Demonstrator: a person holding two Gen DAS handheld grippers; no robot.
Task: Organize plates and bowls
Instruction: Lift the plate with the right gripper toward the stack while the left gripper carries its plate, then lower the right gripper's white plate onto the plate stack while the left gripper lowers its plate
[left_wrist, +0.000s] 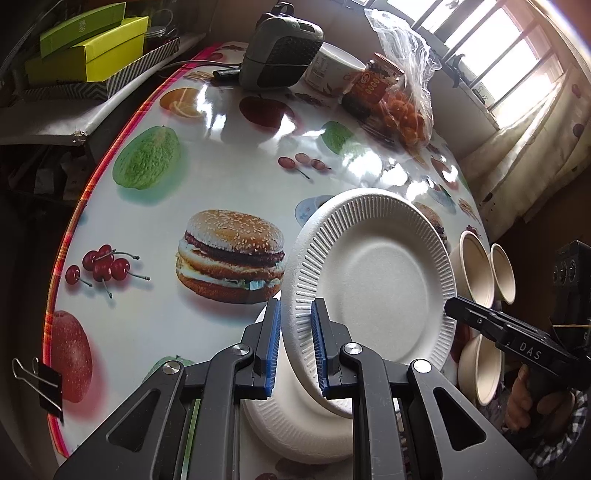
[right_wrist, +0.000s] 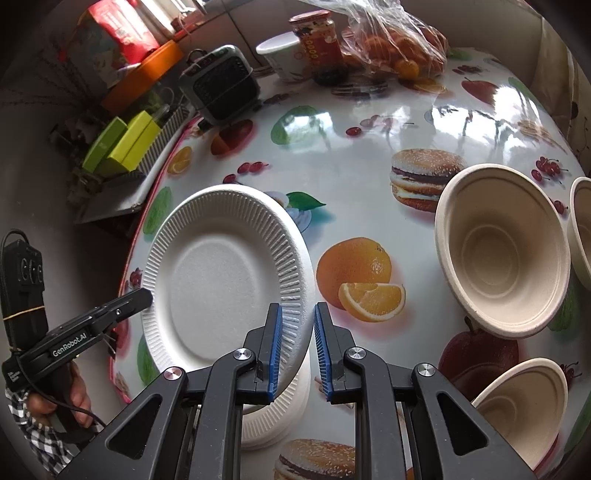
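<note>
A white ribbed paper plate (left_wrist: 373, 269) is tilted up above another white plate (left_wrist: 295, 424) lying on the table. My left gripper (left_wrist: 295, 332) has its jaws around the tilted plate's rim with a visible gap. My right gripper (right_wrist: 297, 332) also straddles the opposite rim of the same plate (right_wrist: 221, 273), jaws slightly apart. The lower plate shows in the right wrist view (right_wrist: 273, 417). Three beige paper bowls stand to the right (right_wrist: 506, 251), (right_wrist: 524, 402), (right_wrist: 583, 229). They show in the left wrist view (left_wrist: 476, 273) beyond the plate.
The table (left_wrist: 207, 177) has a glossy cloth printed with fruit and burgers. At the back stand a small grey heater (left_wrist: 280, 48), a white cup (left_wrist: 332, 70), a red-lidded jar (left_wrist: 373, 85) and a bag of oranges (left_wrist: 406, 110). Green boxes (left_wrist: 88, 44) sit off the left edge.
</note>
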